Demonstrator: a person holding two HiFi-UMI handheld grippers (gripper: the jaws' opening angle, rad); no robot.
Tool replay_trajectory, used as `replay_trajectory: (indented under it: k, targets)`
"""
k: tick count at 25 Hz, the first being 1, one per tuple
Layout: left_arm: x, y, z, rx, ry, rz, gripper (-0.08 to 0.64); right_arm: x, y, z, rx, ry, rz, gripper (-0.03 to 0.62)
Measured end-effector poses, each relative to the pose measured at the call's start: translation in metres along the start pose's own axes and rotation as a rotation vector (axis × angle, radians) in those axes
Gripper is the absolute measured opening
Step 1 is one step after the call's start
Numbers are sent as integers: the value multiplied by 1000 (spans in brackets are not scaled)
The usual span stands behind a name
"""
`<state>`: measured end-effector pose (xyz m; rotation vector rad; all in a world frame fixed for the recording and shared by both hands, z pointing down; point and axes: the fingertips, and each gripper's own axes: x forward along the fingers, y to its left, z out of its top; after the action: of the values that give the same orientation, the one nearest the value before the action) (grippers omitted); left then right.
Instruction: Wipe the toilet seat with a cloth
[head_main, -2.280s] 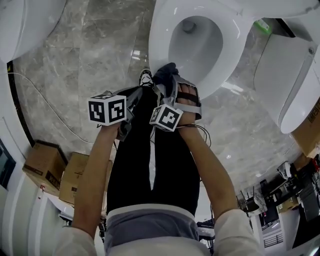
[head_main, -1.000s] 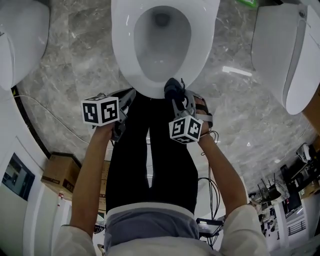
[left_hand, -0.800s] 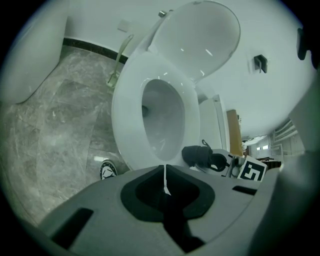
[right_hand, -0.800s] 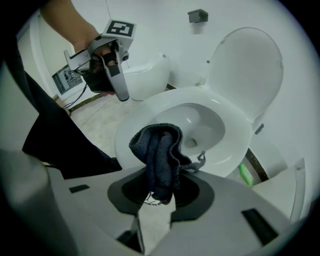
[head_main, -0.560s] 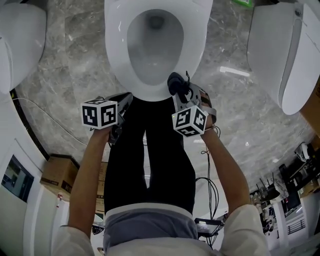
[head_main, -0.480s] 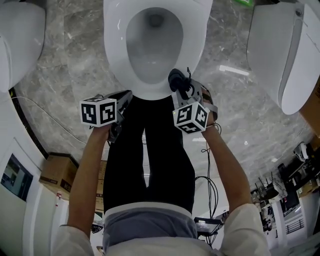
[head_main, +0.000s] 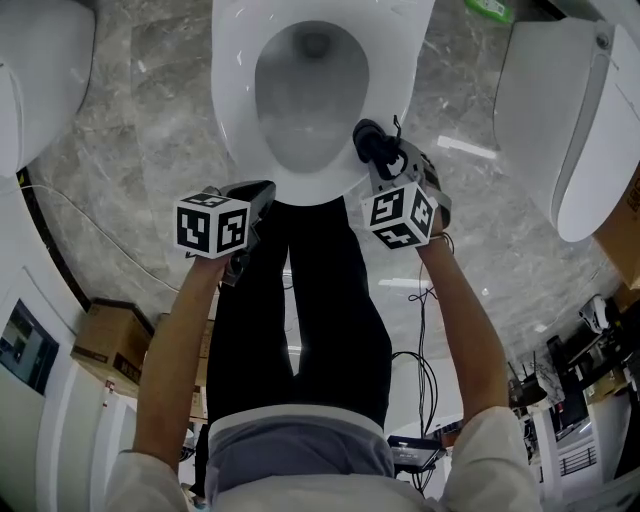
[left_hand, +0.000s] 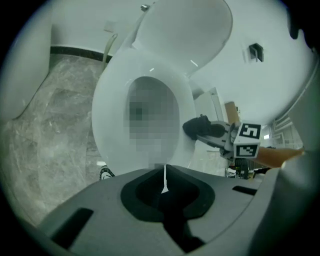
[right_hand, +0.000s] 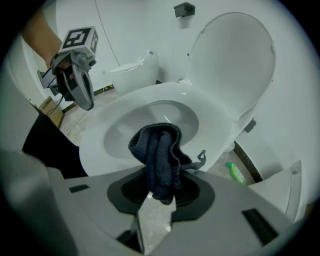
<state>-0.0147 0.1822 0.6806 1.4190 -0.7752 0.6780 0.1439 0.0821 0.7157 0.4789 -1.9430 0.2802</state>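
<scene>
Toilet seat, white oval plastic, upper centre. Right claw clamps the dark bunched cloth at the seat's right rim; left claw closed, empty. We should press flat and follow the rim.

Arms stretched forward, left tongs shut, empty — right tongs angled down, clamped on cloth.

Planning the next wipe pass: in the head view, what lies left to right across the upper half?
In order: toilet at the left edge → left gripper → dark cloth → green bottle → toilet at the right. The middle toilet seat overlaps gripper and cloth, so it is left out.
</scene>
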Motion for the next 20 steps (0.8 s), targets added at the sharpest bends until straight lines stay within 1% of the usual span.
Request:
replay_trajectory:
  k: [2, 3, 7, 10, 12, 16, 20]
  targets:
    - [0, -5, -2, 43, 1, -12, 18, 2, -11, 3, -8, 5, -12, 98]
    - [1, -8, -2, 44, -4, -28, 18, 3, -17, 5, -9, 7, -18, 98]
    - [1, -14, -3, -25, -25, -73, 18, 8, -47, 16, 12, 10, -54, 98]
    - [0, -18, -11, -99, -50, -105, 18, 11, -64, 21, 51, 13, -72, 100]
    - [0, -21, -18, -132, -58, -116, 18, 13, -73, 23, 78, 21, -79, 101]
    - [3, -25, -29, -156, -54, -126, 18, 16, -87, 29, 114, 31, -105, 103]
    - [4, -29, -32, -137, -44, -136, 18, 23, -99, 38, 138, 38, -126, 101]
